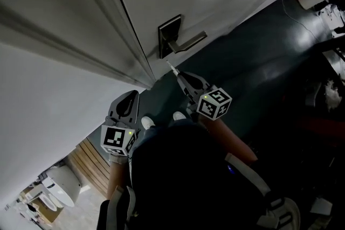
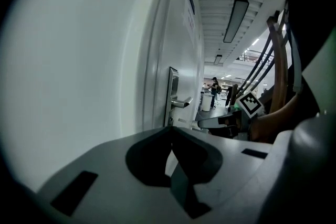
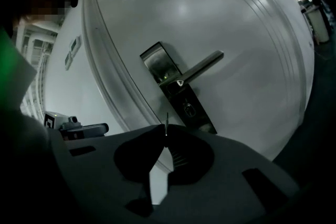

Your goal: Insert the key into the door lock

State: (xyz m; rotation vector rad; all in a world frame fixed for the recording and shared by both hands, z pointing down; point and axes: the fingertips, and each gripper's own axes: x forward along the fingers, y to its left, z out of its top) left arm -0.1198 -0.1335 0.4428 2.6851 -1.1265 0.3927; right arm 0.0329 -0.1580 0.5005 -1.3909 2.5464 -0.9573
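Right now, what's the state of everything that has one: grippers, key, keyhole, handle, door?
left gripper: shut, empty.
right gripper: shut on key.
key: gripped, blade pointing toward the keyhole, not inserted.
keyhole: empty.
door handle: square to its plate, not pressed.
door: looks closed.

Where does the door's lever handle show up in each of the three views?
Head view: the lever handle is upper centre, sticking out to the right.
Left gripper view: it is small, at centre, on the door seen edge-on.
Right gripper view: it is at centre, above the key.
Shared landmark: the lock plate that carries it.
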